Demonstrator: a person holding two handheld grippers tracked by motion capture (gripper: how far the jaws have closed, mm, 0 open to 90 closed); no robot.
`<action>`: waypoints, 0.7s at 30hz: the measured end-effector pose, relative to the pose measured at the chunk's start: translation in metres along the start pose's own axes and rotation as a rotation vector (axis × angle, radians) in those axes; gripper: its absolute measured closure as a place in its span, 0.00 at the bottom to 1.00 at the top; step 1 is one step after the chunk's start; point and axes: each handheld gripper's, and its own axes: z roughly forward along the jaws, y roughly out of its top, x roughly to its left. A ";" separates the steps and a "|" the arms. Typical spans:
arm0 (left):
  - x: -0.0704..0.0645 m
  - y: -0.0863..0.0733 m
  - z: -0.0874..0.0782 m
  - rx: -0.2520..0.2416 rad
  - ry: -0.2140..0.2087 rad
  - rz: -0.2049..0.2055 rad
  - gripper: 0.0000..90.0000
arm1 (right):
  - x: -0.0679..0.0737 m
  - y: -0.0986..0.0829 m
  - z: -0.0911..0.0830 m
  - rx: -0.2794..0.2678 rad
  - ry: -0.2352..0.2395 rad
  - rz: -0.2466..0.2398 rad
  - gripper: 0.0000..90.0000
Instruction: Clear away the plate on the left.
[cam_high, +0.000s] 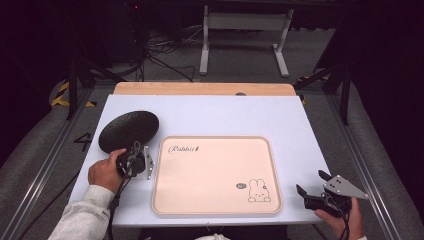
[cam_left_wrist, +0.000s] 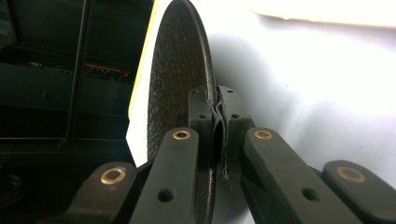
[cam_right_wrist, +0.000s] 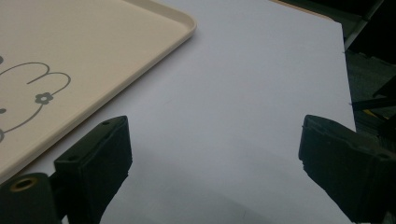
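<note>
A black textured plate (cam_high: 128, 130) is at the table's left, just left of the cream tray (cam_high: 216, 175) with a rabbit drawing. My left gripper (cam_high: 134, 155) is shut on the plate's near rim. In the left gripper view the plate (cam_left_wrist: 180, 84) stands edge-on between my closed jaws, tilted up off the white table, and my left gripper (cam_left_wrist: 218, 126) pinches its rim. My right gripper (cam_high: 312, 184) rests open at the table's front right corner. In the right gripper view, my right gripper (cam_right_wrist: 215, 144) has nothing but white table between its jaws, and the tray (cam_right_wrist: 93, 51) lies to its left.
The white table surface (cam_high: 225, 115) has a wooden strip along its far edge (cam_high: 200, 89). A metal desk frame (cam_high: 245, 40) and cables stand on the floor beyond. The table's right edge (cam_right_wrist: 348, 79) is close to my right gripper.
</note>
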 end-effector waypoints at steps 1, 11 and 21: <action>0.000 0.000 -0.001 -0.006 -0.002 0.000 0.96 | 0.000 0.000 0.000 0.001 -0.001 -0.001 0.11; 0.003 0.012 -0.020 -0.050 0.025 0.010 0.96 | -0.001 0.000 -0.001 -0.002 -0.004 0.003 0.11; -0.007 0.046 -0.052 -0.178 0.036 0.057 0.96 | -0.002 0.000 -0.001 -0.010 -0.010 0.010 0.11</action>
